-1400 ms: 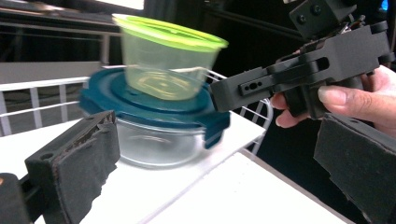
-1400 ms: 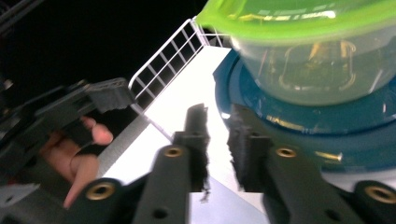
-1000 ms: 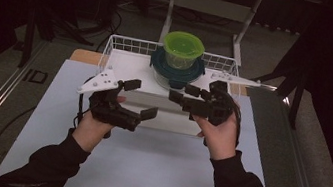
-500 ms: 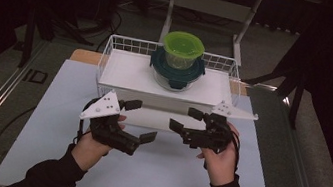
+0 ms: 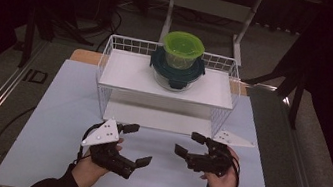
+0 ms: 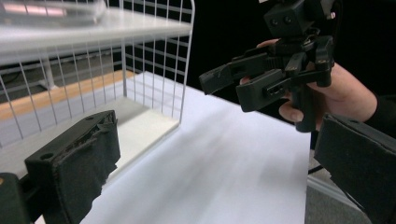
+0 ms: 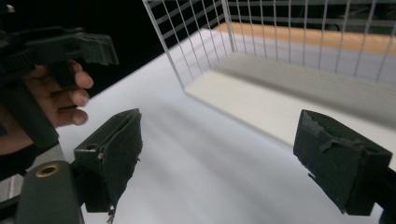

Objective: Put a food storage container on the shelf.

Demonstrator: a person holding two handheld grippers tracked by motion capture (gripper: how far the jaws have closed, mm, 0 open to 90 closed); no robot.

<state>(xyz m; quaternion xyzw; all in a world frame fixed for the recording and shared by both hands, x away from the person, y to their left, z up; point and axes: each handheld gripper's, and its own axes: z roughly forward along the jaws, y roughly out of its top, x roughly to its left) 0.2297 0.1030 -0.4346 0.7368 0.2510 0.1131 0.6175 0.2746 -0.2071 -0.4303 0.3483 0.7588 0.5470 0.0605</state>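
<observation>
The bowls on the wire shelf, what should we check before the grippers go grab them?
1. Left gripper open and holding nothing: ok.
2. Right gripper open and holding nothing: ok.
3. Green bowl sits on the dark-lidded container: ok.
4. Stack stands on the wire shelf, top level: ok.
5. Nothing on the white mat between grippers and shelf: ok.
6. Green bowl loose or stuck: cannot tell.

The high view is looking forward and down over the table (image 5: 51, 105). Each gripper view is looking low across it, close to the wire rack (image 6: 154, 56) (both are sharing its near corner).
</observation>
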